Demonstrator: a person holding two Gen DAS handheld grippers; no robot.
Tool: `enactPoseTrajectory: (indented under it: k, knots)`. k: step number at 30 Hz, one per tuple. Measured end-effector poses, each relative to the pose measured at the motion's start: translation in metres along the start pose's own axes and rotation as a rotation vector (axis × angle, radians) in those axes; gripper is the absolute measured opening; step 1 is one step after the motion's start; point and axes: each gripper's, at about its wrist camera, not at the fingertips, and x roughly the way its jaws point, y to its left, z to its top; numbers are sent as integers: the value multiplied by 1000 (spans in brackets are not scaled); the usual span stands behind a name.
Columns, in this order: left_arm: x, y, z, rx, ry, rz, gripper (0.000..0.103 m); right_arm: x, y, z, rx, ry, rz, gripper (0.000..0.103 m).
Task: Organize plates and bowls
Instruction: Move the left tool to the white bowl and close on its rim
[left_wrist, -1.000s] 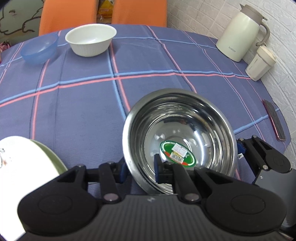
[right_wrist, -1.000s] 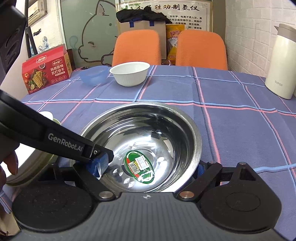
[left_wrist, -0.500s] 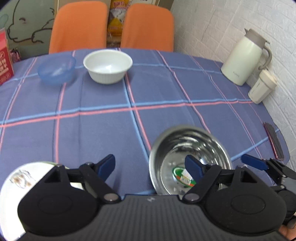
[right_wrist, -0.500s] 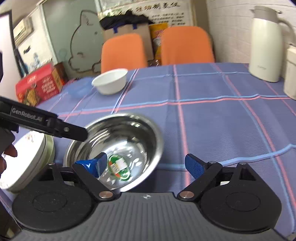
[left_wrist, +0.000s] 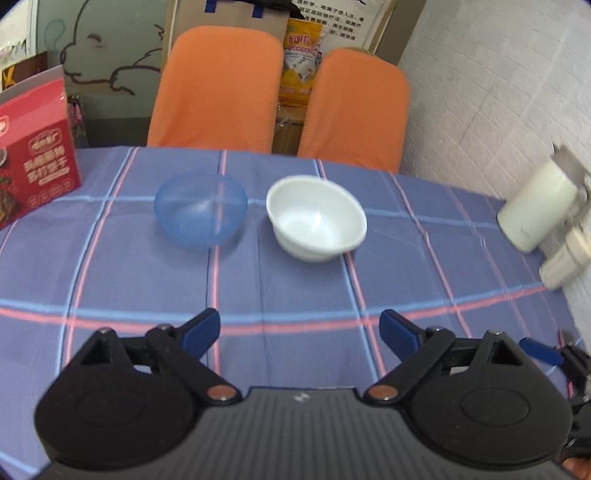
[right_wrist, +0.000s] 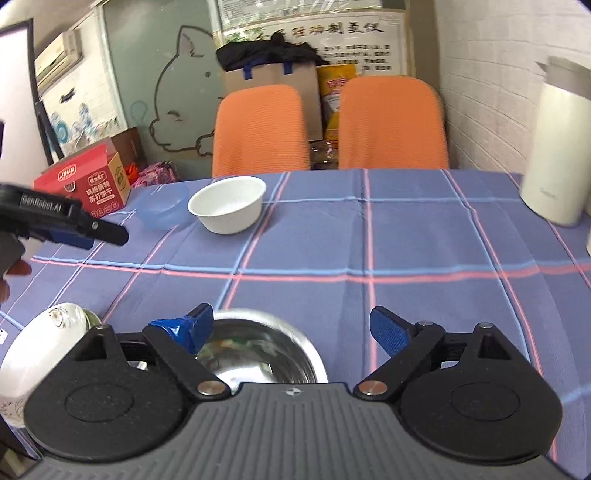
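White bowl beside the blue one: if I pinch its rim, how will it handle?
The white bowl looks glazed and glossy, so its rim is probably slippery. It looks thick-walled, likely ceramic: probably heavy for its size and breakable. Its narrow base under a wide rim suggests it may tip if pushed high.

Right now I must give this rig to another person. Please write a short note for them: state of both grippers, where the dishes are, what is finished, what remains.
Left gripper: open, empty; its jaws have just been opening.
Right gripper: open, empty, above the steel bowl.
Steel bowl: on the tablecloth at the near edge, beside the white plate.
Blue bowl and white bowl: side by side, apart, at the far side.
Done: steel bowl set down.
Left: probably gather the two far bowls.
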Motion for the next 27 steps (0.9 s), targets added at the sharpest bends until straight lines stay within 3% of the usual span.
enactPoseTrajectory:
  k: [3,10,16,21,25,27]
  knots:
    - [19,1,40,17,-16,11,93,28,9,27,-63,27,19,79]
    - [101,-9,100,226,43,51,93,100,31,69,-186,115,66,79]
    - [156,-9,115,335,129,-15,93,154,39,75,-223,188,98,79]
    - [181,-6,113,351,172,20,92,172,45,76,-246,209,115,79]
    - [191,-6,110,349,186,19,81,180,50,77,-253,208,112,79]
    - [195,-5,109,353,188,40,64,182,52,77,-264,193,104,79]
